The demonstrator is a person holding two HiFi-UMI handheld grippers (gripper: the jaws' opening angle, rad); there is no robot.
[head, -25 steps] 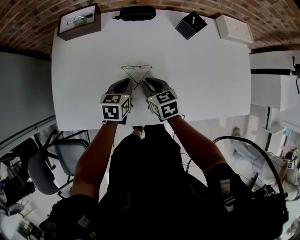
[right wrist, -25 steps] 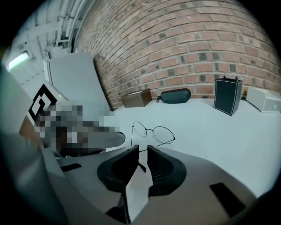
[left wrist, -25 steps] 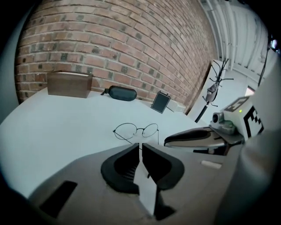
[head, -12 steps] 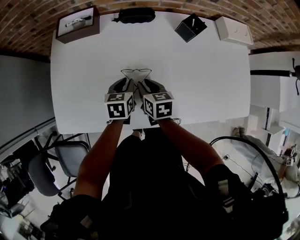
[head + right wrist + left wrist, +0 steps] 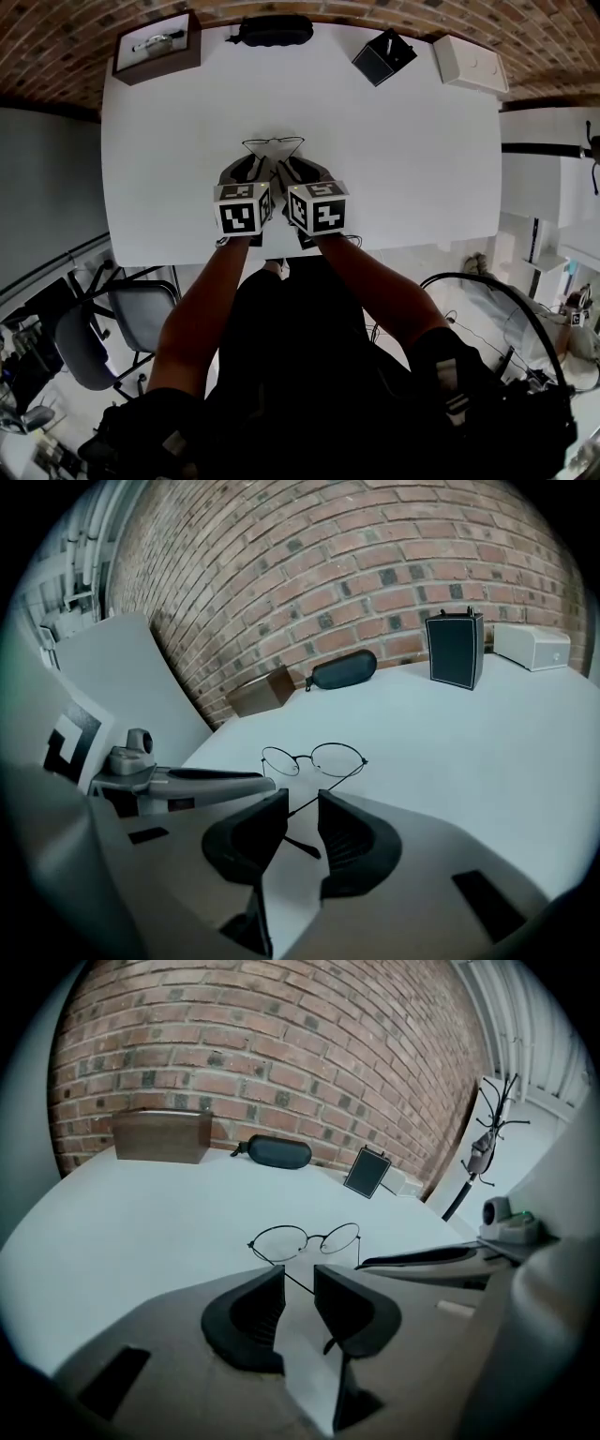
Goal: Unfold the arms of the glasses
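Observation:
Thin wire glasses (image 5: 273, 143) with round lenses lie on the white table (image 5: 403, 159), just beyond both grippers. My left gripper (image 5: 251, 169) and right gripper (image 5: 292, 169) sit side by side, close together. In the left gripper view the glasses (image 5: 312, 1239) send one arm down between the left gripper's (image 5: 298, 1283) jaws, which are opening with a gap on both sides of the wire. In the right gripper view the other arm runs from the glasses (image 5: 307, 755) into the right gripper (image 5: 302, 810), whose pads stand apart from it.
Along the table's far edge stand a brown wooden box (image 5: 155, 42), a black glasses case (image 5: 275, 28), a small black box (image 5: 382, 52) and a white box (image 5: 469, 58). The table's near edge (image 5: 159, 255) is just behind the grippers. An office chair (image 5: 89, 337) is at the lower left.
The two grippers have drawn together until their marker cubes sit side by side. The right gripper has rolled to a more level stance. The glasses stay in about the same place.

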